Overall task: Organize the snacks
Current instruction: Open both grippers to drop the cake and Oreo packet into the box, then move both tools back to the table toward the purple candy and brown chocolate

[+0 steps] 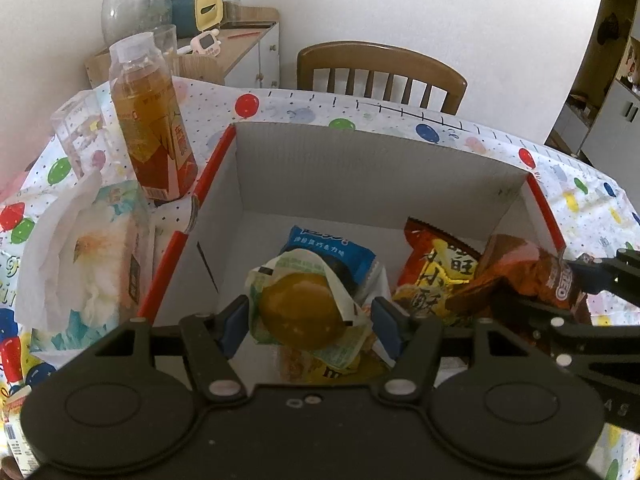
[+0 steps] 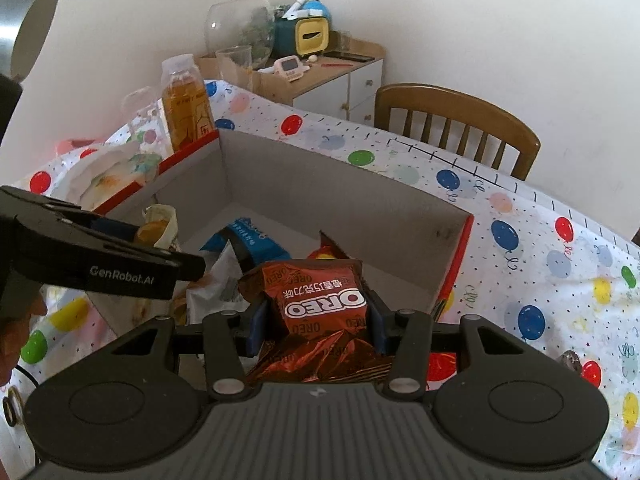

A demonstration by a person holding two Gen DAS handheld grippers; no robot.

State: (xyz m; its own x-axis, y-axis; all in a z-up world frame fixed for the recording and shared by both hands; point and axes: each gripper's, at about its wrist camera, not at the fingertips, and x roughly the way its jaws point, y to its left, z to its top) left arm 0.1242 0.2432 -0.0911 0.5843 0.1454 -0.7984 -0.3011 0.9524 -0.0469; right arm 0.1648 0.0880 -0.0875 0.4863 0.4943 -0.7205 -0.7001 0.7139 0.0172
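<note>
Left wrist view: both hand-held grippers hold snacks over the open cardboard box (image 1: 360, 160).

The left hand-held gripper (image 1: 310, 320) is clamped on a green-and-white wrapped pastry (image 1: 300, 312), its blue pads pressing the wrapper from both sides, above the box's near left part. The right hand-held gripper (image 2: 316, 320) grips a brown Oreo packet (image 2: 320, 300) between its pads, above the box's near right part. Inside the box lie a blue snack packet (image 1: 332, 248) and a red-and-yellow snack bag (image 1: 436, 272). The box stands on the bench (image 2: 540, 240), which carries a balloon-print cloth. Towards the bench's far left edge stand a bottle of amber drink (image 1: 152, 128) and, nearer, a tissue pack (image 1: 92, 260), both just beside the box's left wall.
</note>
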